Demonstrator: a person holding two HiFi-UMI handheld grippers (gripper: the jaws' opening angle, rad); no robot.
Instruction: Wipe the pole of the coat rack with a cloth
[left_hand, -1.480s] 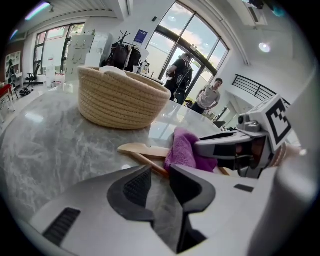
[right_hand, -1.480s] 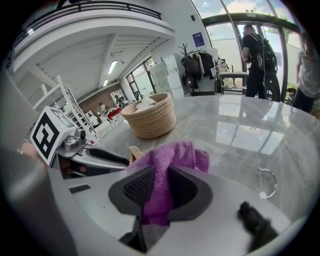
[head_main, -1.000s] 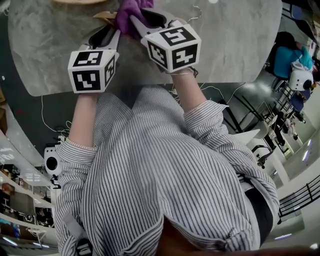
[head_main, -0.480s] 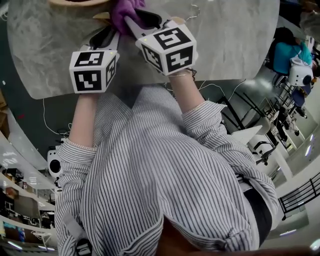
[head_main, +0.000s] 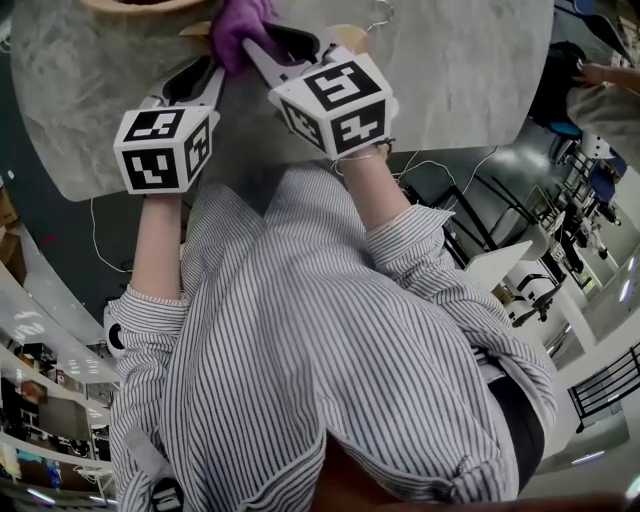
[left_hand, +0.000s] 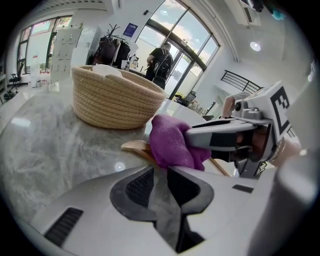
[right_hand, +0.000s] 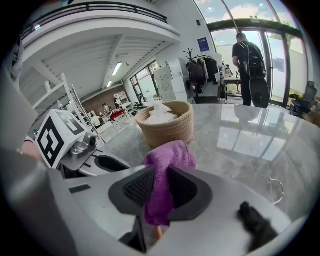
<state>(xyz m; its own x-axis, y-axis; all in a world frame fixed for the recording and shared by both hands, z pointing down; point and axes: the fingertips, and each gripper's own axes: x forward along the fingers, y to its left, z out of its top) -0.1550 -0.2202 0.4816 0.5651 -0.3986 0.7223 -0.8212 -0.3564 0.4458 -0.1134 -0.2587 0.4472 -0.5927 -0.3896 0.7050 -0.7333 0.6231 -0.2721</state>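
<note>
A purple cloth (head_main: 240, 25) (left_hand: 172, 142) (right_hand: 167, 160) hangs bunched between the pads of my right gripper (head_main: 255, 40) (right_hand: 160, 182), which is shut on it just above the marble table (head_main: 450, 80). My left gripper (head_main: 208, 68) (left_hand: 160, 172) sits close beside it on the left. Its jaws stand slightly apart, with only the table surface showing through the gap. The cloth lies just beyond its fingertips. A wooden hanger (left_hand: 136, 146) lies on the table under the cloth. No coat rack pole is near the grippers.
A woven basket (left_hand: 115, 100) (right_hand: 167, 127) stands on the table just beyond the cloth. The hanger's wire hook (right_hand: 276, 187) rests to the right. People and a clothes rack (right_hand: 195, 67) stand far back by the glass doors.
My left gripper has shifted a little to the left and back toward me. The right gripper keeps its hold on the cloth in almost the same place.
</note>
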